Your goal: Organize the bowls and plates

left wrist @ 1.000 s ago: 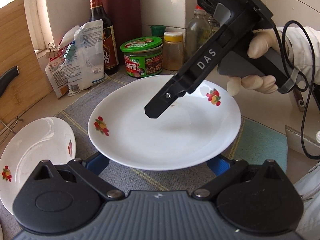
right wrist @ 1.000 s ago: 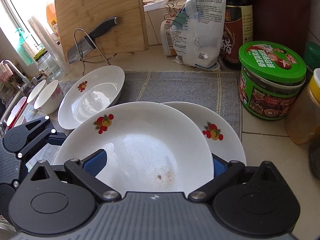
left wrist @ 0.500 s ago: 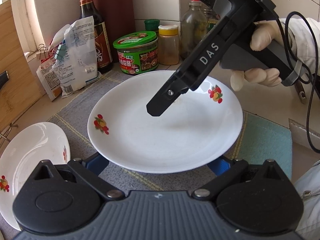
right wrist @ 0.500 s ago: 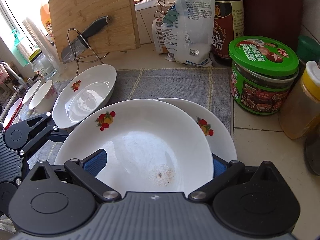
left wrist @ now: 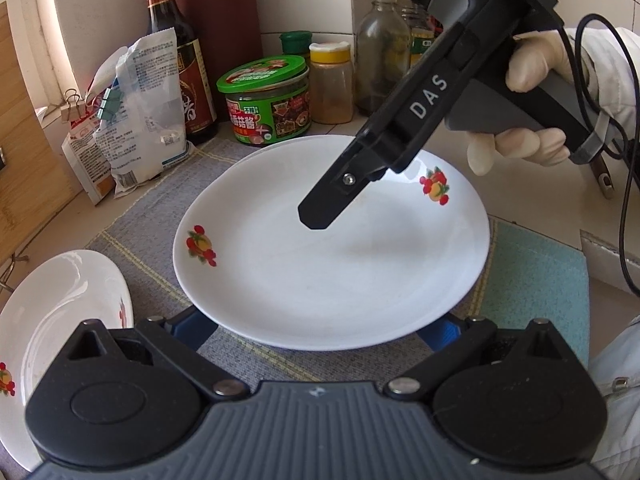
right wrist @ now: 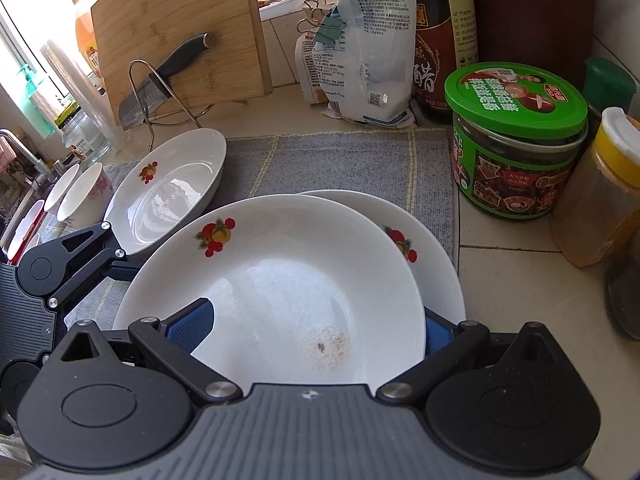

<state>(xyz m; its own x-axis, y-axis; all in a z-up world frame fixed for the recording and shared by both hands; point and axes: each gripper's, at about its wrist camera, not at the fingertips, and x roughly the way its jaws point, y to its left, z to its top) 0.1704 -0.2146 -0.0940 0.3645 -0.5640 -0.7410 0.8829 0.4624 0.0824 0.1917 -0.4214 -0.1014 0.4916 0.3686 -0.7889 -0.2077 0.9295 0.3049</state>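
Two grippers are shown; how does each one stand? (Student)

The right gripper [right wrist: 314,326] is spread wide, grasping nothing, with its blue pads [right wrist: 192,320] over the near part of the top plate [right wrist: 280,280]. From the left wrist view a gloved hand [left wrist: 528,120] holds its handle, and one dark finger slants down over the plate's hollow. Whether it touches the plate cannot be told. The left gripper [left wrist: 314,330] is also released, its pads apart at the plate's near rim. (Instructor)

Where do the plates and bowls lie? (Student)

The top plate, white with fruit motifs and a brownish speck in its hollow, sits on a lower plate [right wrist: 436,248] of the same pattern. It is offset, so the lower rim shows at the right. Both rest on a grey mat [right wrist: 340,160]. A third plate [right wrist: 168,196] lies just beside them on the mat's left part. Two small bowls [right wrist: 80,196] stand beyond it, near the left edge. (Instructor)

And the surroundings? (Student)

A green-lidded jar [right wrist: 516,140] stands on the counter just off the mat. A wooden cutting board [right wrist: 180,32] leans behind a knife [right wrist: 168,76] on a wire rack. (Instructor)
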